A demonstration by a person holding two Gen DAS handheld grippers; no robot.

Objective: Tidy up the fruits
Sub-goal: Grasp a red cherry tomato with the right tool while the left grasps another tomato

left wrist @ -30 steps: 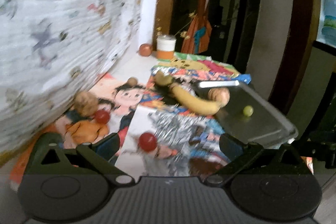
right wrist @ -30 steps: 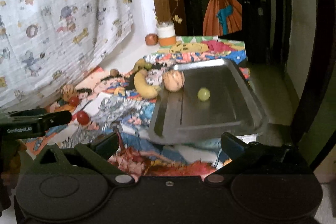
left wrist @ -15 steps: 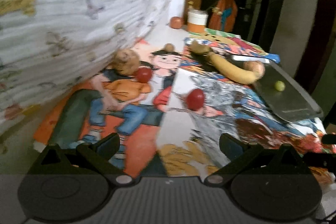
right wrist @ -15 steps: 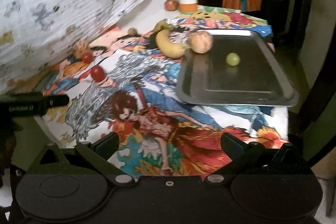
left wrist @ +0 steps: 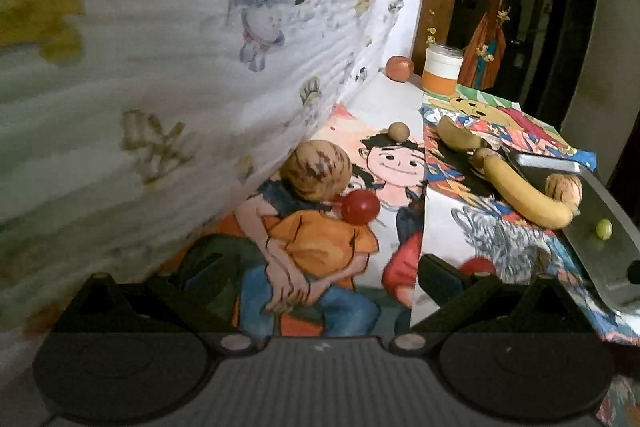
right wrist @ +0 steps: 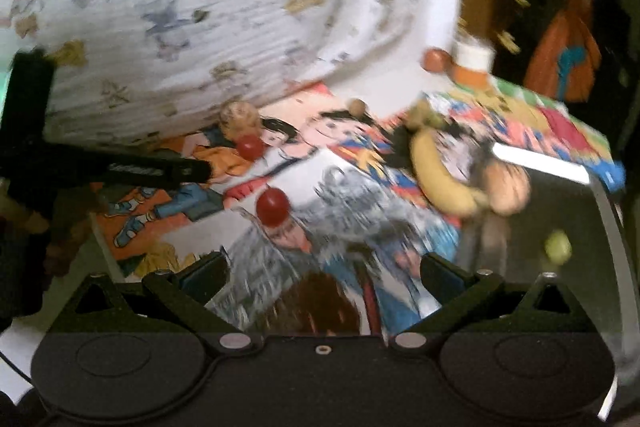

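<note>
Red tomato at 12 o'clock of the empty, spread left gripper; approach step; next, straddle and close. Right gripper likewise spread, idle.

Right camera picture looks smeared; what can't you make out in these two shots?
- Right view: motion blur smears the banana and the round fruit beside it.
- Left view: the near tomato is half hidden by the jaws.
- Left view: the tray is cut off by the edge.

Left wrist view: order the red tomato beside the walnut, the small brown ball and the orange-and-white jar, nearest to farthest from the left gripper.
1. Red tomato, centre, touching the walnut.
2. Small brown ball, farther back.
3. Orange-and-white jar, at the back by the doorframe.
</note>
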